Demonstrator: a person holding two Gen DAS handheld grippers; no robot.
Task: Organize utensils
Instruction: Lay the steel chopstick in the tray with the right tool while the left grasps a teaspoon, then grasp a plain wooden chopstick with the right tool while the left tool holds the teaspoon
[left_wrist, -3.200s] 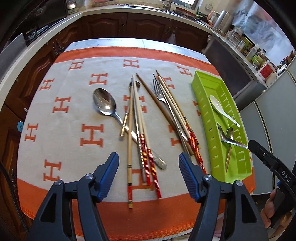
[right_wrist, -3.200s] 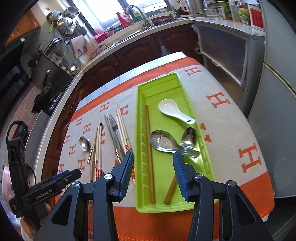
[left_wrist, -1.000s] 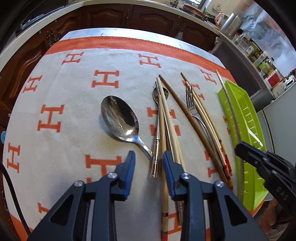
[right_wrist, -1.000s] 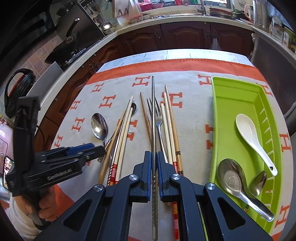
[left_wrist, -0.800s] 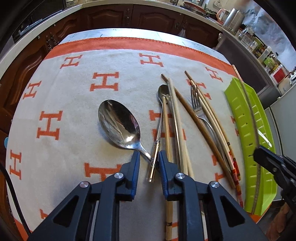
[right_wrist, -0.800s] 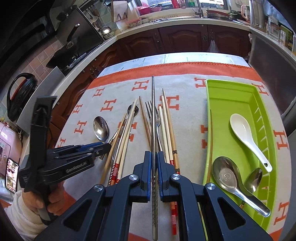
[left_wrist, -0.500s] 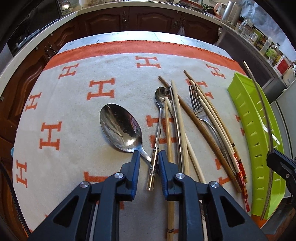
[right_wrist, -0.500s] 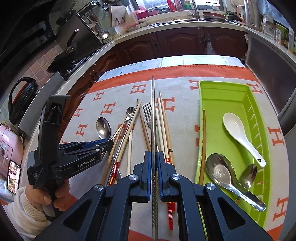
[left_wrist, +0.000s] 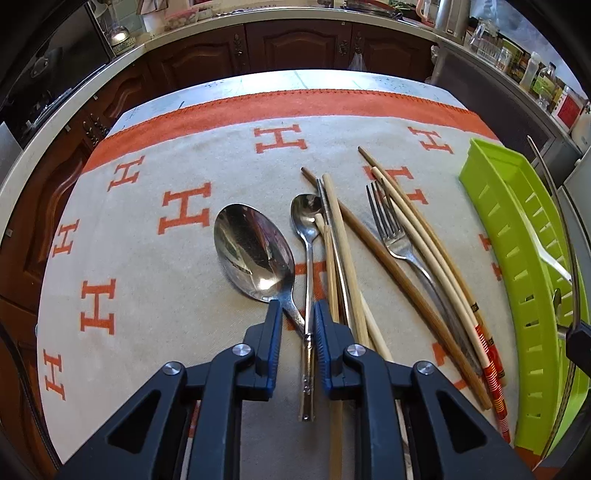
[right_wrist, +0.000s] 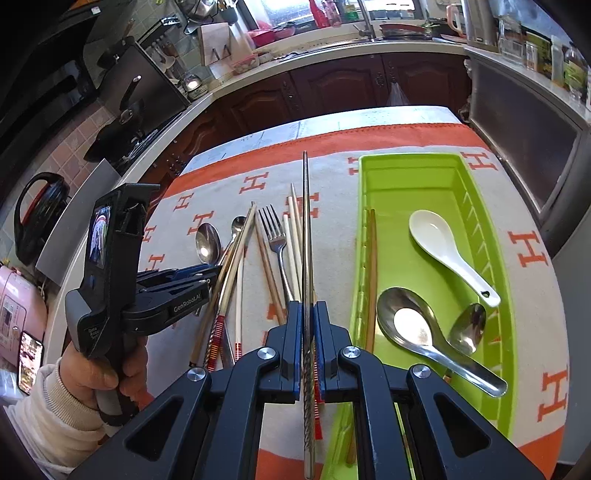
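Note:
A large steel spoon and a small steel spoon lie on the orange-and-cream cloth. Beside them lie a fork and several chopsticks. My left gripper hangs low over both spoon handles, its jaws closing. The small spoon's handle lies between the pads, and a gap shows on each side. My right gripper is shut on a steel chopstick, left of the green tray. The tray holds a white spoon, two steel spoons and brown chopsticks.
Dark wooden cabinets and a counter run behind the table. A black kettle and a stove stand at the left. A hand in a white sleeve holds the left gripper. The cloth's far orange border lies bare.
The left jaws have narrowed around the spoon handles and the gripper has crept forward. The right gripper has carried the steel chopstick to the right, nearer the green tray.

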